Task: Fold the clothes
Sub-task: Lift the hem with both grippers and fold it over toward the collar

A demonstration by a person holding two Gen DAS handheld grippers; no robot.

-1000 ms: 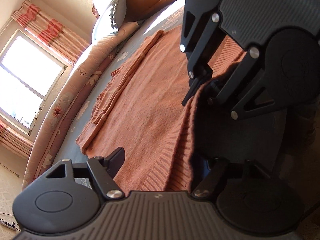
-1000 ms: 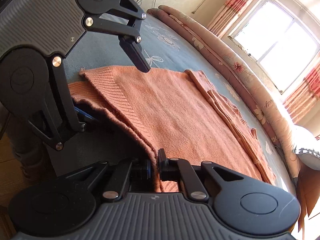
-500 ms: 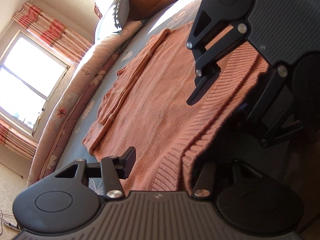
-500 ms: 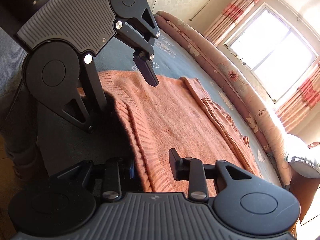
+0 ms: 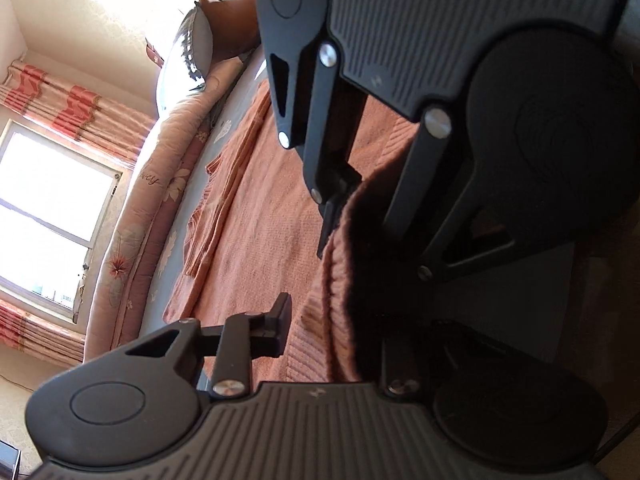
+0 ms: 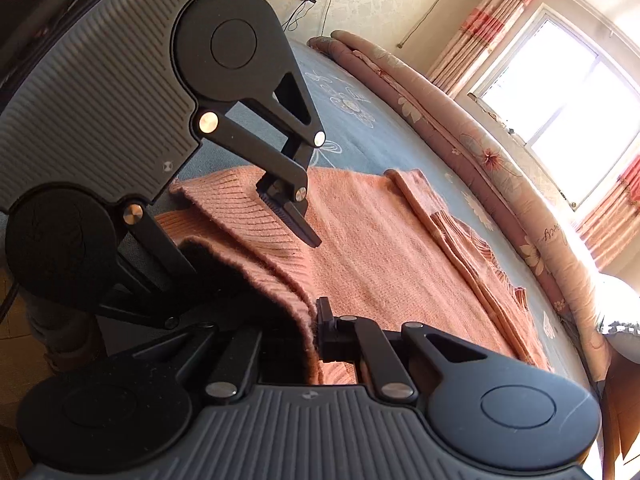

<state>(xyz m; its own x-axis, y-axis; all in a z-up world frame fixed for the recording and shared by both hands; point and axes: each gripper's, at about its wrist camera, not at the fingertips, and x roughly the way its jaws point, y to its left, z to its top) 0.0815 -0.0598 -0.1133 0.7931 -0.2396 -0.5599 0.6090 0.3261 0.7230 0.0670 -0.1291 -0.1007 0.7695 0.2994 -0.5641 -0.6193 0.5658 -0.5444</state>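
Two views were examined.

Left wrist view: an orange knitted sweater [image 5: 256,232] lies spread flat on a bed [image 5: 170,264] covered in grey-blue sheeting with pale flower embroidery. The body is a fine, even knit. The near hem [image 5: 320,320] is coarse ribbing, lifted into a rounded fold with deep shadow under it. The left tongs [image 5: 332,336] are parted and astride this ribbed hem. One black finger [image 5: 280,328] shows on the lit side, clear of the cloth, and the other is lost in shadow behind the fold. The right tongs [image 5: 340,216] enter from above, of matt black plastic with ridged plates and bright rivets, with one finger pressed against the hem edge. A rolled pink quilt [image 5: 132,220] with a floral print runs along the far side of the bed, below a bright window [image 5: 48,208].

Right wrist view: the right tongs [image 6: 310,336] are closed on the hem, the fuzzy ribbed edge pinched upright between the fingers. The left tongs [image 6: 248,252] stand wide, with the upper finger over the ribbing without touching it and the lower one hidden beneath the cloth. A sleeve [image 6: 460,240] lies folded in a long narrow strip along the far edge of the sweater [image 6: 380,260]. The quilt [image 6: 460,132] curves behind it.
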